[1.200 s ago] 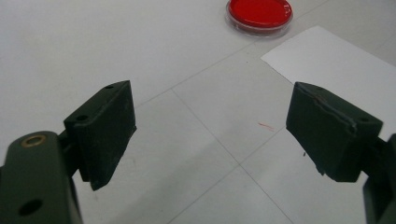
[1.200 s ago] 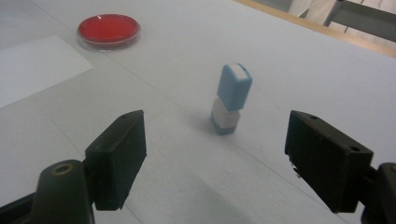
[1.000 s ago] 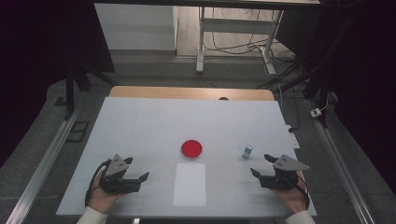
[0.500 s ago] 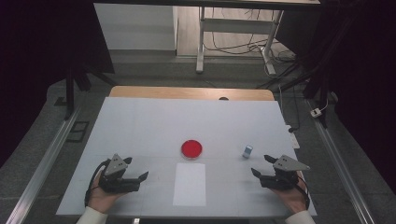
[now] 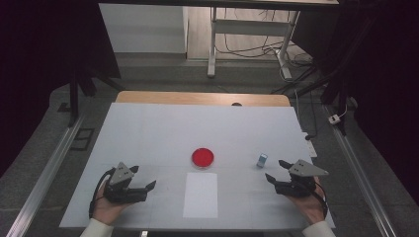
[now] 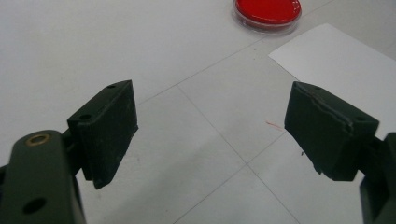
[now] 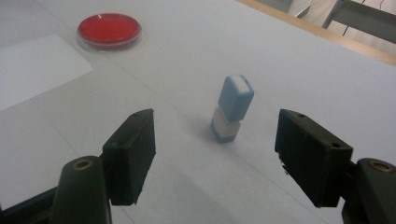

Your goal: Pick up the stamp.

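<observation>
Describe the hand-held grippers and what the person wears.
Left hand-held gripper and right hand-held gripper match: black bodies, blocky black jaws with small screw holes, a brass-coloured bushing at a jaw arm, a grey three-cornered plate on top, a black cable trailing by the wrist. The sleeve cuffs are light-coloured.

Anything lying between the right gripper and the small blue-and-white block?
No: the right gripper view shows bare white tabletop between the right gripper and the small blue-and-white block.

red round dish (image 5: 203, 157), white paper sheet (image 5: 200, 194), pale blue and white small block (image 7: 232, 108), black tool jaws
</observation>
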`<state>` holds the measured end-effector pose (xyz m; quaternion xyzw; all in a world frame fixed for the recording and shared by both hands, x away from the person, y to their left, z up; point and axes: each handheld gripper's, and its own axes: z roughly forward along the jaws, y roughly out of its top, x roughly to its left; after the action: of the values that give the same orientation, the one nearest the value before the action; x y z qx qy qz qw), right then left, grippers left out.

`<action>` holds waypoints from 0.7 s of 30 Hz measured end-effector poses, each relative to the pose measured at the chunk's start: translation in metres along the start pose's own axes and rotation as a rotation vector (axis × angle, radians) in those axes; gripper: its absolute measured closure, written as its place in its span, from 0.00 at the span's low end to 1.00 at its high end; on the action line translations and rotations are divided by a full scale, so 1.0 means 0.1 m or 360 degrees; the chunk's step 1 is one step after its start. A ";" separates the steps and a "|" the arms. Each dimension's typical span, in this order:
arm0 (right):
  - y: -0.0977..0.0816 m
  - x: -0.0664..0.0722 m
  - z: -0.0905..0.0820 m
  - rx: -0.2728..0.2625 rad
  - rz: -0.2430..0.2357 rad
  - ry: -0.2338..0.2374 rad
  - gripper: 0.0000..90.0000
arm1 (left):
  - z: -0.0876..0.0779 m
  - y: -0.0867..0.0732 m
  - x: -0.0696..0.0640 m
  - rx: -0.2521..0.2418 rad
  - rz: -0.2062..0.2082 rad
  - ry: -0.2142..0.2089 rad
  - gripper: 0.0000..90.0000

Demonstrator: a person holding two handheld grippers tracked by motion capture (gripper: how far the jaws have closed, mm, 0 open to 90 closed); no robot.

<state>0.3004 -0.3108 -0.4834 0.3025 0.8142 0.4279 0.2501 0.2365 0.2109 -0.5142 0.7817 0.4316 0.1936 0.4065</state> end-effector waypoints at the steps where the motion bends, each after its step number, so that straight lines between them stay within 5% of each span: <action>1: 0.00 0.00 0.00 0.0000 0.0000 0.0000 0.32 | 0.00 0.00 0.00 0.0004 -0.0001 -0.0002 0.20; 11: 0.19 -0.06 -0.02 -0.0006 0.0017 0.0014 0.33 | 0.03 0.00 0.01 0.0019 0.0009 0.0005 0.20; 21: 0.42 -0.19 0.08 0.0079 0.0040 0.0033 0.33 | 0.05 0.01 0.02 0.0027 0.0012 0.0008 0.20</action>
<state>0.3306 -0.3011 -0.4486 0.3146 0.8232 0.4136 0.2287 0.2413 0.2098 -0.5169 0.7863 0.4313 0.1935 0.3979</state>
